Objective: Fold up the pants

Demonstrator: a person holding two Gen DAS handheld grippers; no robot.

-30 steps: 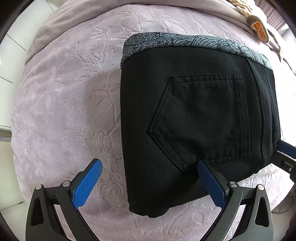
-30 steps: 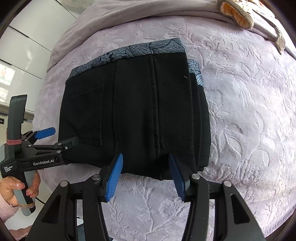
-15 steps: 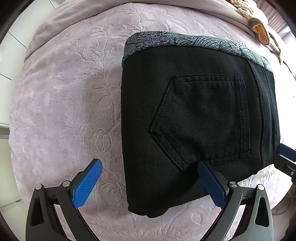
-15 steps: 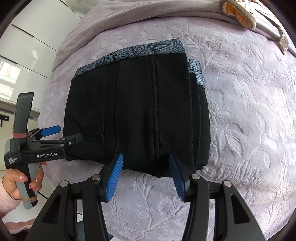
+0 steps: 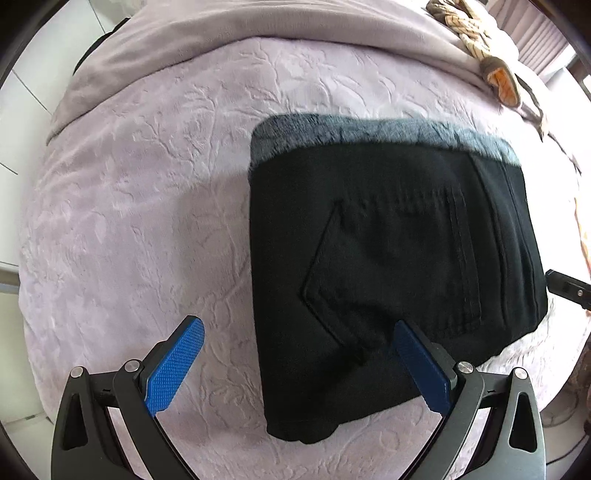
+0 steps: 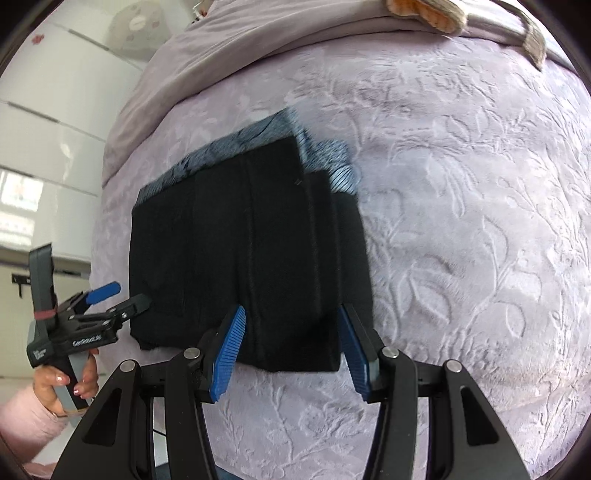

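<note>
The black pants (image 5: 388,266) lie folded into a compact rectangle on the lilac bed cover (image 5: 140,206), back pocket up, with a grey patterned band along the far edge. My left gripper (image 5: 299,369) is open wide at the near left corner. One pad is over the cloth, the other over bare cover, and it holds nothing. In the right wrist view the pants (image 6: 251,258) lie ahead. My right gripper (image 6: 290,354) stands open over their near edge without pinching them. The left gripper (image 6: 125,295) shows there too, held by a hand (image 6: 62,384).
A plain lilac blanket (image 5: 258,33) is bunched along the far side of the bed. A woven, orange-lined item (image 5: 498,77) lies at the far right. White cupboard fronts (image 6: 48,147) stand beyond the bed's left edge. The embossed cover stretches to the right of the pants (image 6: 480,240).
The right gripper has drawn back and rolled, so the pants look smaller and tilted in its view. The left view has tilted slightly. The pants lie as before, and both jaws are unchanged.
</note>
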